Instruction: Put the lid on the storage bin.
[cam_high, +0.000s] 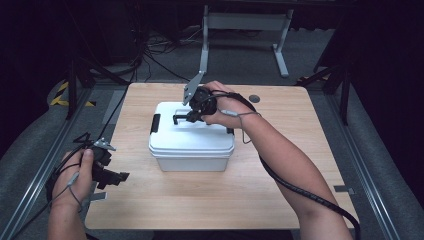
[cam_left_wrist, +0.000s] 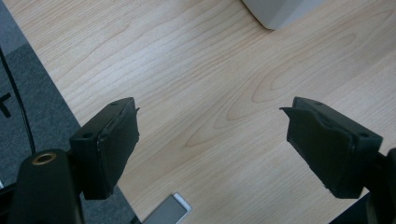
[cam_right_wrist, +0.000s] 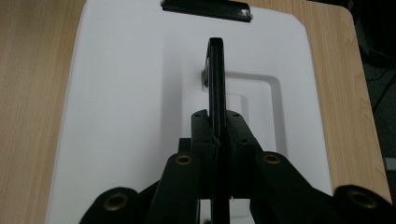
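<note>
A white lidded storage box (cam_high: 191, 145) stands on the wooden table (cam_high: 280, 190), with black latches at its ends and a black carry handle (cam_high: 184, 118) on the lid. My right gripper (cam_high: 192, 116) is above the lid, shut on that handle. In the right gripper view the handle (cam_right_wrist: 216, 84) stands upright, pinched between the jaws of the right gripper (cam_right_wrist: 218, 126), over the white lid (cam_right_wrist: 130, 93). My left gripper (cam_high: 117, 176) hovers over the table's left front edge, open. The left gripper view has its gripper (cam_left_wrist: 212, 126) wide apart over bare wood, and a corner of the box (cam_left_wrist: 280, 11) at the top.
A black latch (cam_right_wrist: 205, 8) sits at the lid's far end. Cables trail from both grippers. A dark round hole (cam_high: 255, 98) marks the table's far right. Metal frame legs (cam_high: 245, 30) stand on the grey floor beyond the table.
</note>
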